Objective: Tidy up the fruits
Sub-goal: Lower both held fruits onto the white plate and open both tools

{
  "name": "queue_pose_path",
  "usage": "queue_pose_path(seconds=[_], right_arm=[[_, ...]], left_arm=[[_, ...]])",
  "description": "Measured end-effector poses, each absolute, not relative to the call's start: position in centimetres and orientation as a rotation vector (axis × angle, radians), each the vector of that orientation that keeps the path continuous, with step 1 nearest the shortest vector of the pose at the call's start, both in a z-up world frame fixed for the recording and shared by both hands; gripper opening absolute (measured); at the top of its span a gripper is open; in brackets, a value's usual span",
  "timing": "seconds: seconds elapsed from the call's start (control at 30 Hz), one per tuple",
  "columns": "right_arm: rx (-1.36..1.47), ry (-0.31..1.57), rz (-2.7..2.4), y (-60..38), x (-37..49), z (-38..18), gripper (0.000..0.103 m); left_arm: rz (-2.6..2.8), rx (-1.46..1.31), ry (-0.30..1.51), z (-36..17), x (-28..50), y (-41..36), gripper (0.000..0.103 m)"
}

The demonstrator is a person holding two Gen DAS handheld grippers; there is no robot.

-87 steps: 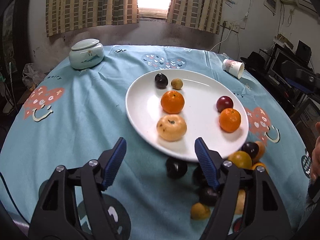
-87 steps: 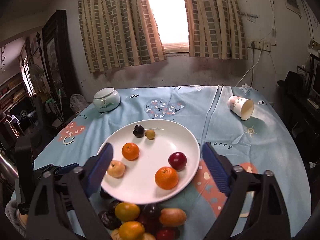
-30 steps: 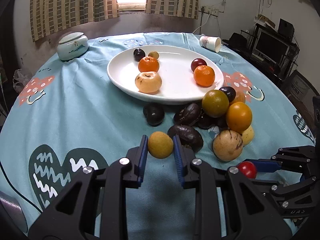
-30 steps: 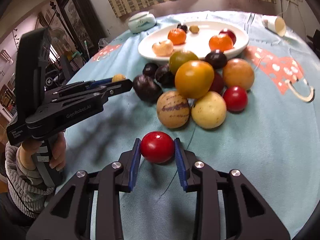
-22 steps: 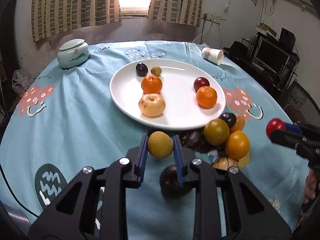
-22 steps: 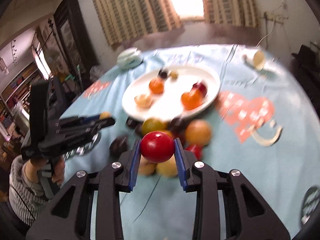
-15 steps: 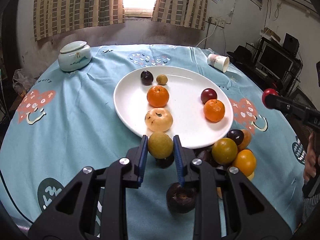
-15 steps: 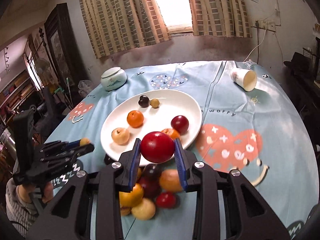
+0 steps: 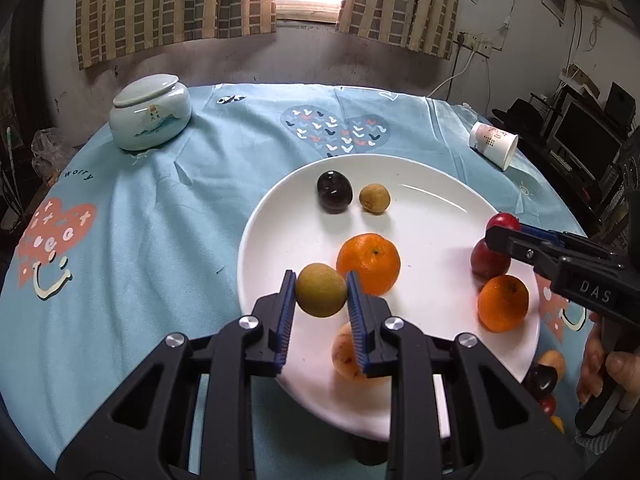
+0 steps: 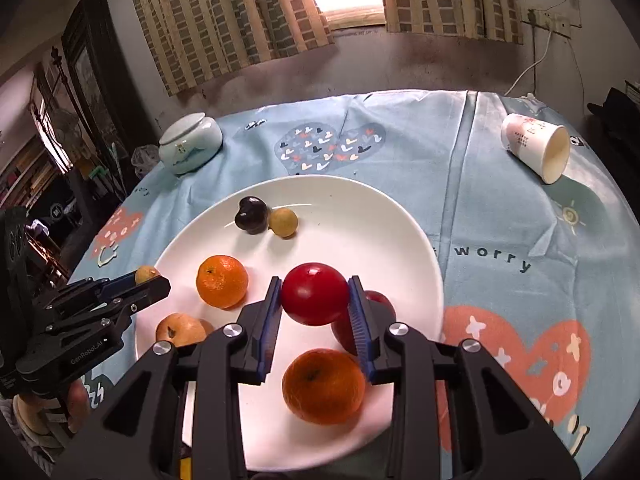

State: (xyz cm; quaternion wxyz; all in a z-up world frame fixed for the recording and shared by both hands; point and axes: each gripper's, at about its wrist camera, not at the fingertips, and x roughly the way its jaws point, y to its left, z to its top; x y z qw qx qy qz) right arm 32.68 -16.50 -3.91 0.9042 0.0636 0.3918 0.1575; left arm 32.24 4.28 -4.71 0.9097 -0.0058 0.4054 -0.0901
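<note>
A white plate [image 9: 424, 184] [image 10: 384, 232] sits on the blue tablecloth. It holds two oranges [image 9: 369, 257] [image 10: 323, 384], a dark plum [image 9: 334, 192], a small tan fruit [image 9: 374, 198], a pale apple-like fruit [image 10: 180, 329] and a red plum [image 9: 489, 259]. My left gripper [image 9: 321, 295] is shut on a yellow-green fruit [image 9: 321, 294] above the plate's near left part. My right gripper [image 10: 314, 299] is shut on a red fruit [image 10: 314, 298] above the plate's right side, over the red plum.
A pale ceramic lidded jar [image 9: 150, 112] [image 10: 190, 145] stands at the back left. A paper cup [image 9: 493, 145] [image 10: 536, 148] lies on its side at the back right. Loose fruits [image 9: 542, 376] lie past the plate's near right rim.
Both grippers picked fruit from the pile on the cloth, lifted, and moved forward over the plate; the left holds the yellow-green fruit, the right the red one.
</note>
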Motion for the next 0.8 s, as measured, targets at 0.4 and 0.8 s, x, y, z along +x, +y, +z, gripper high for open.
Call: queue_pose_path(seconds=[0.4, 0.8], right_arm=[[0.086, 0.800, 0.304, -16.2, 33.8, -4.3, 0.062], [0.139, 0.721, 0.343, -17.5, 26.0, -0.6, 0.091]], left_arm=[[-0.172, -0.010, 0.822, -5.0, 32.2, 4.6, 0.060], [-0.158, 0.012, 0.805, -4.3, 25.4, 5.5, 0.081]])
